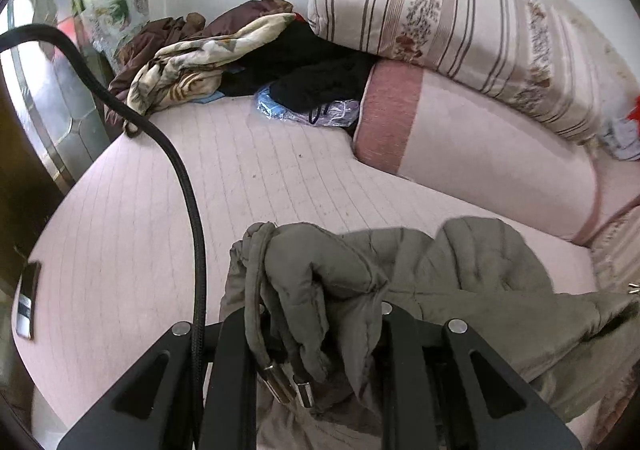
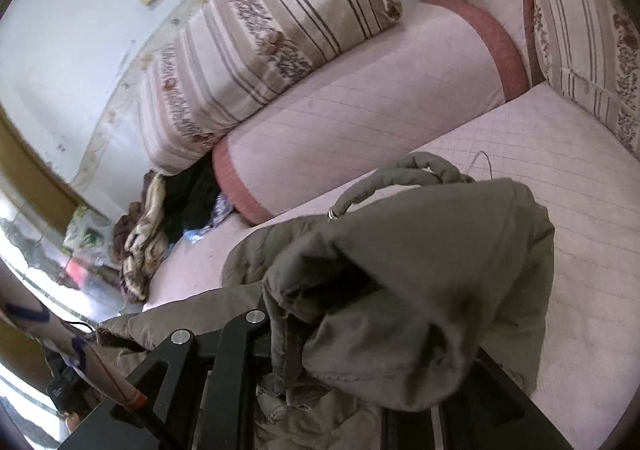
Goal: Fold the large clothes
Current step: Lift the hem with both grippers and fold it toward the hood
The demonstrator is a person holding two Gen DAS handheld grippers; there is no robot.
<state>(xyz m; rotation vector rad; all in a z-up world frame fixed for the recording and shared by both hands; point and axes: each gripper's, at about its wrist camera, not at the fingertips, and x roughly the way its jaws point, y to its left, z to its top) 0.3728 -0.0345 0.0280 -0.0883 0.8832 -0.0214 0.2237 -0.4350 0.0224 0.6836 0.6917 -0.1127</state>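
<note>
An olive-grey padded jacket (image 1: 472, 274) lies bunched on the pink quilted sofa seat (image 1: 248, 178). My left gripper (image 1: 316, 330) is shut on a bunched fold of the jacket, with a drawcord and its metal tips (image 1: 286, 384) hanging between the fingers. In the right wrist view the same jacket (image 2: 420, 290) drapes over my right gripper (image 2: 360, 346), which is shut on its fabric. The right finger is hidden under the cloth. A padded cord loop (image 2: 400, 174) sticks up behind it.
A pile of other clothes (image 1: 224, 58) sits at the far end of the sofa by a plastic bag (image 1: 312, 110). A pink bolster (image 1: 480, 154) and striped cushions (image 1: 460, 22) line the back. A black cable (image 1: 188, 178) crosses the left. Another striped cushion (image 2: 588, 50) stands at the right end.
</note>
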